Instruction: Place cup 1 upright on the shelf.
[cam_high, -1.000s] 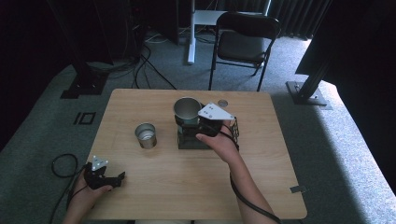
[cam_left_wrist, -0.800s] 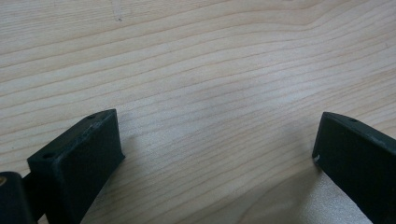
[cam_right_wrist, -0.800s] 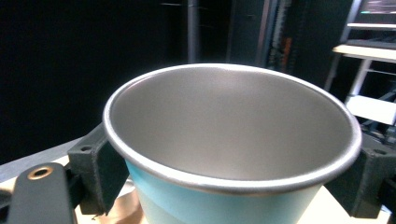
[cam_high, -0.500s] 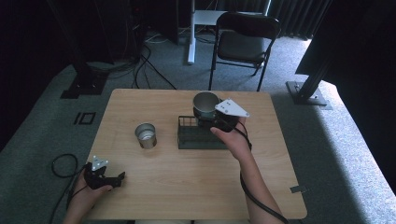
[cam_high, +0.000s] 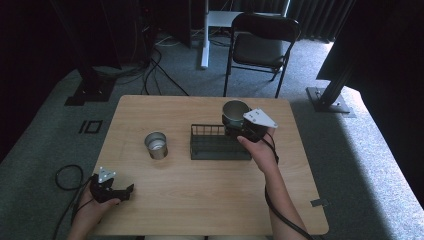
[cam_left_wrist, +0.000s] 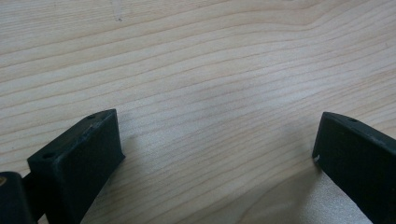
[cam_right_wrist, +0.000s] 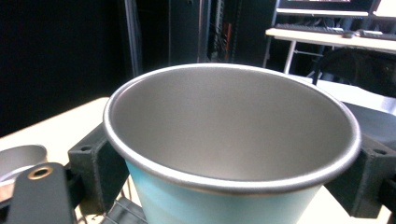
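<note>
My right gripper (cam_high: 239, 125) is shut on a metal cup (cam_high: 235, 112) with a light blue outside, held upright above the right end of a black wire rack (cam_high: 215, 146). In the right gripper view the cup (cam_right_wrist: 233, 140) sits between both jaws, its open mouth facing up. A second, smaller steel cup (cam_high: 156, 145) stands on the wooden table (cam_high: 200, 200) left of the rack. My left gripper (cam_high: 122, 191) rests near the table's front left corner, open, with bare wood (cam_left_wrist: 210, 93) between its jaws.
A black folding chair (cam_high: 260, 45) stands beyond the table's far edge. Cables and stand bases lie on the carpet at the back left. A small strip of tape (cam_high: 318, 202) lies near the table's right front edge.
My right gripper has carried the blue cup to the right and slightly away, from over the rack's left part to above its right end. The left gripper has stayed put.
</note>
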